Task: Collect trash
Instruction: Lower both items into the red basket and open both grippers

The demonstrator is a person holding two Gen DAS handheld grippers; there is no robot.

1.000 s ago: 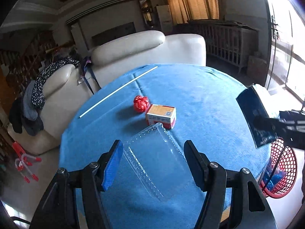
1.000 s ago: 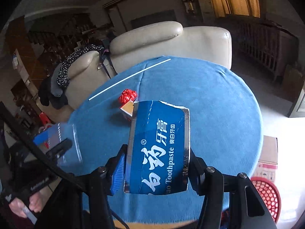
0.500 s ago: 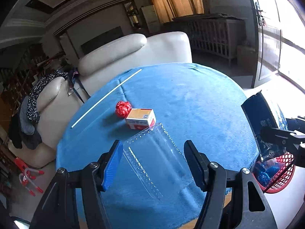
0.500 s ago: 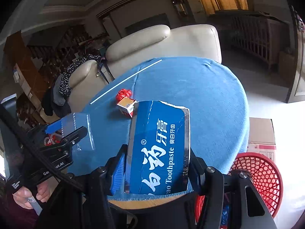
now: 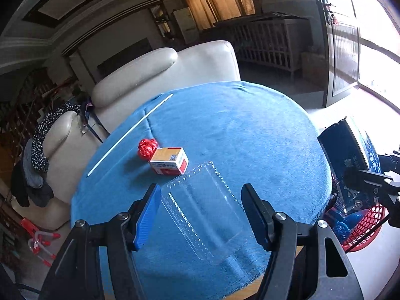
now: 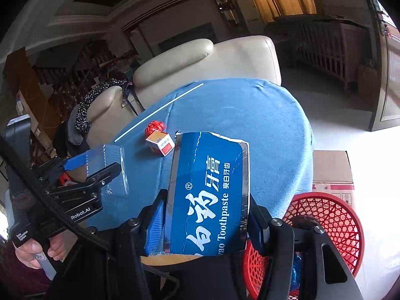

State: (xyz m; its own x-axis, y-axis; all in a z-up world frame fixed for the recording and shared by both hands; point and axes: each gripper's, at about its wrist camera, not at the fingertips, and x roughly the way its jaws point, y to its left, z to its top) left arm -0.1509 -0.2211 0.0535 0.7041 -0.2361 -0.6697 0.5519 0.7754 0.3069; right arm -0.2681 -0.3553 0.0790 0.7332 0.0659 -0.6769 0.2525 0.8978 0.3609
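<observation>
My left gripper [image 5: 200, 215] is shut on a clear plastic clamshell tray [image 5: 202, 210] and holds it above the near part of the blue round table [image 5: 250, 130]. It also shows in the right wrist view [image 6: 110, 167]. My right gripper [image 6: 205, 225] is shut on a torn blue toothpaste box [image 6: 207, 195], held off the table's right edge above a red mesh basket [image 6: 330, 225]. The box also shows in the left wrist view [image 5: 350, 165]. A small orange and red carton [image 5: 170, 161] and a red crumpled wrapper [image 5: 146, 147] lie on the table.
A thin white stick [image 5: 130, 135] lies across the table's far left. A cream sofa [image 5: 160, 75] stands behind the table. A cardboard box [image 6: 332, 172] sits on the floor beside the basket, which holds blue trash [image 5: 342, 225].
Both grippers have pulled back and risen from the table with their loads. The right gripper has moved right, so the red basket now lies under it.
</observation>
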